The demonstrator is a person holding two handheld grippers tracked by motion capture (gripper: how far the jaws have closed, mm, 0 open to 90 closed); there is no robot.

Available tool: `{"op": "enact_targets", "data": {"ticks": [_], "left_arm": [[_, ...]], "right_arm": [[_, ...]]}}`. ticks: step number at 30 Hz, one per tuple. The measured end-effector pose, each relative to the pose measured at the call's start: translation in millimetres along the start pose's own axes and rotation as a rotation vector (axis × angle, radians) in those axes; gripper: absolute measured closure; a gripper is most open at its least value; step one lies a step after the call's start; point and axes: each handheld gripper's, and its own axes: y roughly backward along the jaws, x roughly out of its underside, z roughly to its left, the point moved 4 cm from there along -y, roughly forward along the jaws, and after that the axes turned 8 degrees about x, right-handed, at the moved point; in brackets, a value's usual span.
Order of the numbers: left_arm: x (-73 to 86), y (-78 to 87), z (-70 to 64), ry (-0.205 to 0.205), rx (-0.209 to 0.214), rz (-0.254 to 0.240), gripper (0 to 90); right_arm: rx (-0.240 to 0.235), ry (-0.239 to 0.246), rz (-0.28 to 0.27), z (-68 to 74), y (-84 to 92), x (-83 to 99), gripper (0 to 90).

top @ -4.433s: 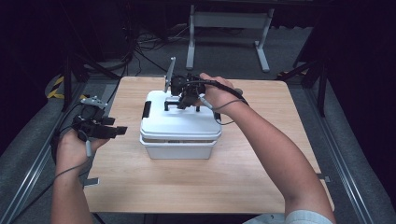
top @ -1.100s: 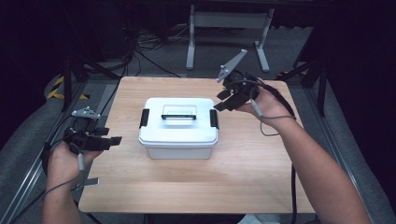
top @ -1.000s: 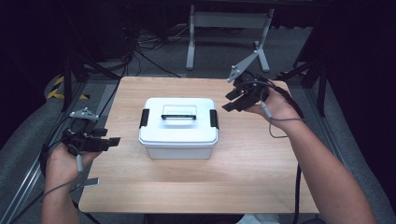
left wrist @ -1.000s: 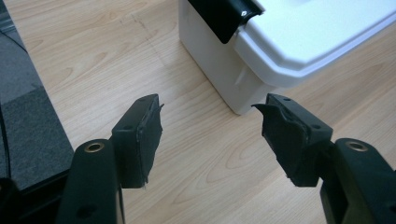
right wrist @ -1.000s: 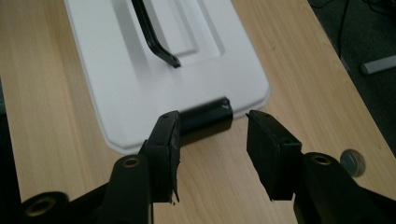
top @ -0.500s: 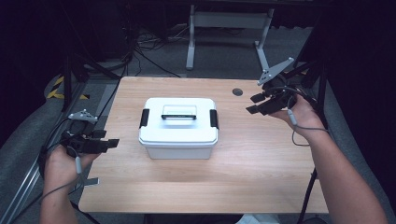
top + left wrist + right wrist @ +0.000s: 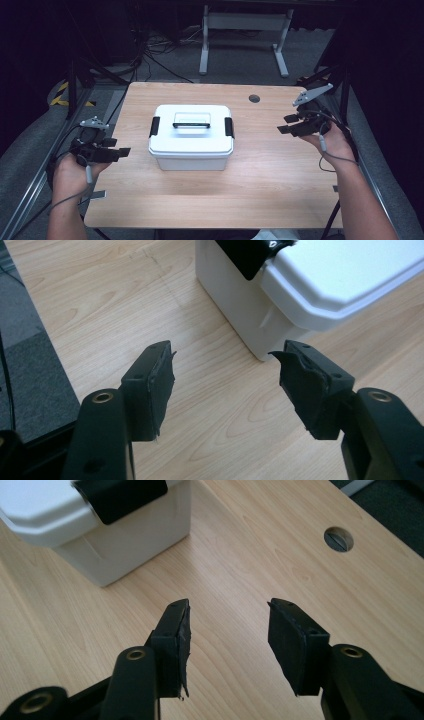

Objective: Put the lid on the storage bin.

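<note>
High view: a white box (image 7: 191, 136) sits near the middle of the table (image 7: 260, 190), lid on, both black latches at its ends lying flat against the sides and its handle folded down, with neither tool touching it. That suggests the work on the box is finished, or at a pause, with nothing visibly left undone on the outside; what is inside cannot be told. The left gripper (image 7: 119, 151) hangs at the table's left edge, just beside the box's left end, jaws spread and empty. The right gripper (image 7: 285, 125) hovers over the right side of the table, well apart from the box, near a round cable hole (image 7: 254, 98); its jaws have just been opening and stand wide with nothing between them. Left gripper view shows the box (image 7: 300, 295) ahead and to the upper right of the open jaws, one latch (image 7: 250, 255) at the top edge. Right gripper view has the box (image 7: 100, 530) to the upper left, clear of the jaws, bare wood between the pads (image 7: 176, 640).
</note>
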Motion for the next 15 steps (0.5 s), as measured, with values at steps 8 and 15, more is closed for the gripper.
{"op": "enact_targets", "data": {"ticks": [8, 15], "left_arm": [[-1.7, -15.4, -6.2, 0.006, -0.008, 0.037, 39.3], [0.5, -20.6, -6.7, 0.009, -0.017, 0.058, 39.4]], "right_arm": [[-0.008, -0.056, -0.011, -3.6, -19.8, 38.9, 56.0], [0.009, -0.083, 0.028, -12.3, -33.7, 50.7, 53.2]]}}
